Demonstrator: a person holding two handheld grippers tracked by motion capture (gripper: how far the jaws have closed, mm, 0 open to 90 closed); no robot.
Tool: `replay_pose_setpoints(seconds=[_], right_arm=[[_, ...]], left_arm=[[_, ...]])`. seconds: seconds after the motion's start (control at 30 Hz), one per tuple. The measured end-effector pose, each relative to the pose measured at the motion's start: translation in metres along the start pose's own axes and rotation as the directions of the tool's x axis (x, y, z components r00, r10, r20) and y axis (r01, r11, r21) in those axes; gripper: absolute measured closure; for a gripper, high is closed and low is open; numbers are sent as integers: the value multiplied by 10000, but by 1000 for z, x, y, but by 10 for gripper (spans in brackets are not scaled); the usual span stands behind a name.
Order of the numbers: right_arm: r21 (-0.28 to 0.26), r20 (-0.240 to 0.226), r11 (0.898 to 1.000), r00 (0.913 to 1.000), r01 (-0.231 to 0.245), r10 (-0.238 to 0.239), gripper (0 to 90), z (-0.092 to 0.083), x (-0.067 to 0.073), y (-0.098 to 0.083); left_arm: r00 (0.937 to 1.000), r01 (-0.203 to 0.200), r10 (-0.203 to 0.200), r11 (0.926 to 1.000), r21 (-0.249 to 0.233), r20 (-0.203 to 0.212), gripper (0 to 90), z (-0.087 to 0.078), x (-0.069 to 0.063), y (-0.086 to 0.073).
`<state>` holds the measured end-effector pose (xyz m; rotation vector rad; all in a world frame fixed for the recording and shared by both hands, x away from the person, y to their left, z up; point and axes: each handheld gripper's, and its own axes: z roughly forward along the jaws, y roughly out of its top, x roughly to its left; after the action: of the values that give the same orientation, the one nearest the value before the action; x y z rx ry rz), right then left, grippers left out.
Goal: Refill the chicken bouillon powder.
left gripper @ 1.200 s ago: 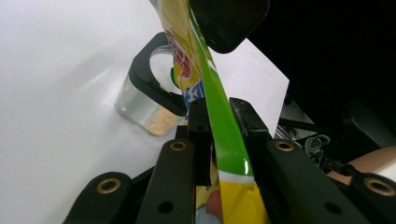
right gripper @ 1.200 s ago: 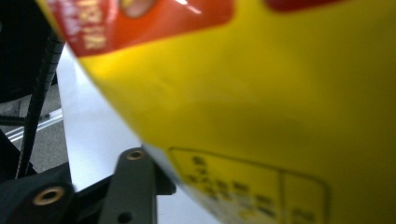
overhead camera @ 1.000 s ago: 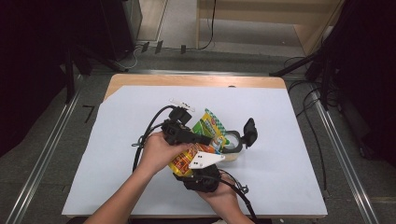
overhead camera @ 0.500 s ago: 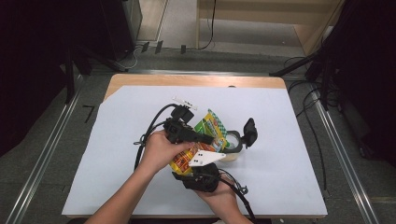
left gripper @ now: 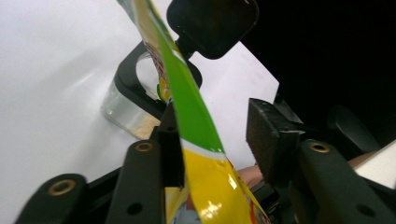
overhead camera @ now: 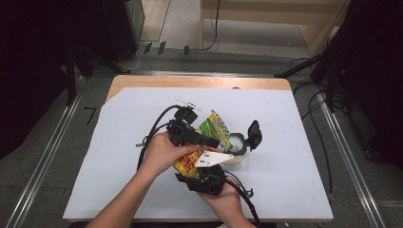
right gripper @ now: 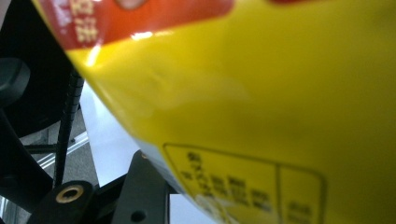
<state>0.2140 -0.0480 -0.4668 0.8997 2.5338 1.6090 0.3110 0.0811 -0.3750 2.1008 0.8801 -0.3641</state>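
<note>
We judged the handover half done—our right gripper [overhead camera: 209, 166] clamped the glossy yellow-and-green snack bag [overhead camera: 214, 127] above the table's middle while our left gripper's [overhead camera: 202, 139] jaws, just opening, stood apart around its edge—with the bag yet to be set down beside the tape roll [overhead camera: 237, 145].

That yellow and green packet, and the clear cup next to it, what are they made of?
The packet looks like thin glossy plastic film: it shines with bright highlights, bends between the jaws and carries printed colours. The cup seems clear rigid plastic, possibly glass: you see the white table through its wall. Its lid looks like matte black plastic.
</note>
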Motion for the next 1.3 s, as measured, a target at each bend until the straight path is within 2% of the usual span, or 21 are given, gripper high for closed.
replay_pose_setpoints(seconds=[0.03, 0.23, 0.3, 0.33, 0.5, 0.6, 0.67, 0.7, 0.77, 0.93, 1.03, 1.1, 1.2, 1.3], right_arm=[[-11, -64, 10000, 9999, -79, 79, 666, -1, -1, 0], [-148, -129, 9996, 9996, -240, 238, 665, -3, -2, 1], [-143, -88, 9997, 9998, -193, 192, 664, -3, -2, 1], [-34, 102, 10000, 9999, 22, -21, 659, -2, 1, 2], [113, 284, 9994, 9991, 316, -319, 635, 0, 5, 3], [148, 309, 9991, 9987, 409, -413, 584, 1, 6, 3], [198, 316, 9989, 9985, 430, -436, 584, 1, 6, 4], [237, 402, 9988, 9982, 431, -440, 644, 1, 6, 4], [321, 462, 9988, 9982, 363, -378, 664, 0, 4, 5], [326, 430, 9994, 9990, 136, -150, 677, -1, 1, 5], [110, 248, 9998, 9996, -145, 142, 680, -3, 1, 5], [-33, 127, 9995, 9994, -312, 312, 680, -5, 0, 6], [-169, 45, 9988, 9990, -450, 451, 680, -6, 0, 7], [-222, 7, 9981, 9983, -577, 577, 678, -8, -2, 7]], left_arm=[[9999, -82, 81, 9999, -61, -84, 576, -1, 0, 0], [10000, 35, -35, 10000, 9, 29, 611, -2, 1, 0], [10000, 30, -30, 10000, 38, -82, 685, -2, 2, 0], [9998, 114, -111, 9999, 129, -186, 706, -2, 2, 1], [9994, 224, -220, 9996, 150, -273, 753, -2, 1, 3], [9992, 173, -169, 9998, 125, -358, 770, -2, 0, 4], [9992, 225, -218, 9996, 189, -346, 773, -1, 0, 5], [9991, 285, -280, 9995, 165, -318, 774, 0, 0, 6], [9990, 272, -265, 9994, 197, -370, 765, 0, 0, 6], [9987, 6, 12, 9994, 332, -517, 680, 3, -4, 7], [9996, -30, 42, 9993, 386, -294, 635, 2, -5, 10], [10000, 2, 1, 9990, 444, -73, 592, 1, -4, 11], [9999, 100, -102, 9991, 401, 51, 577, 1, -3, 12], [9982, 595, -594, 9974, 403, -50, 582, 3, -2, 15]])
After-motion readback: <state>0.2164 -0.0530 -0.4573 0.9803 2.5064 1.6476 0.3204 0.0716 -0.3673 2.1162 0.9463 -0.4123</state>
